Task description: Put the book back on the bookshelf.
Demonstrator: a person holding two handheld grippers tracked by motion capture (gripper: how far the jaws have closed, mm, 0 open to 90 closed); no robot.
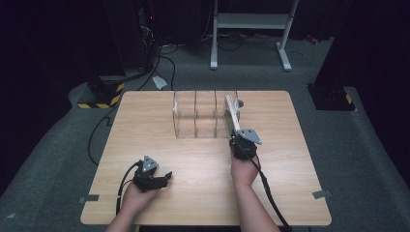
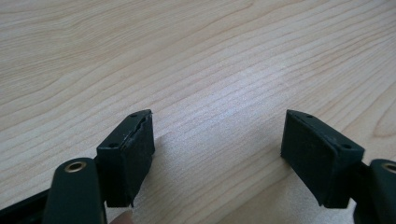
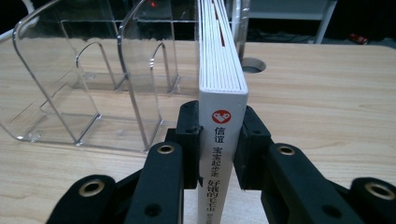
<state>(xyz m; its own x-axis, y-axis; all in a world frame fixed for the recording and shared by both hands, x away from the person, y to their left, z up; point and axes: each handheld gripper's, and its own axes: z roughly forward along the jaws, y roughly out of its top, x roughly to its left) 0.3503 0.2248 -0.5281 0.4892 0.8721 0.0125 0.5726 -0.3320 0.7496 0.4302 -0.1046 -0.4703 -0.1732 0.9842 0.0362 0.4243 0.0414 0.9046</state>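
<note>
hidden / unclear: in the right gripper view the lower end of the book's (image 3: pixel 222 140) spine is cut off by the bottom edge, and the far end of the book runs out of the top edge. the small print low on the spine is too blurred to read. in the high view the clear rack (image 1: pixel 205 116) is hard to separate from the wooden table (image 1: pixel 145 125) behind it; its dividers show mostly as faint outlines, and the book (image 1: pixel 232 116) appears there as just a thin pale sliver. a round hole in the table (image 3: pixel 254 65) is partly hidden behind the book.

appearance: white book, white spine with a red round logo carrying a white heart-like mark, then a column of black characters below. the page block shows as fine pale lines along the top, with a red streak near the far end.

orientation: book stands on edge, spine toward the right gripper's camera, long axis running away from the person toward the far side of the table. it sits at the right end of the rack, just beside the last divider.

right gripper (image 3: pixel 220 140): both black pads press on the two covers at the spine end, clamped on the book.

left gripper (image 2: pixel 217 154): jaws stand wide apart with bare tabletop between them; in the high view it rests low near the table's front left (image 1: pixel 153 178), well apart from the rack.
</note>
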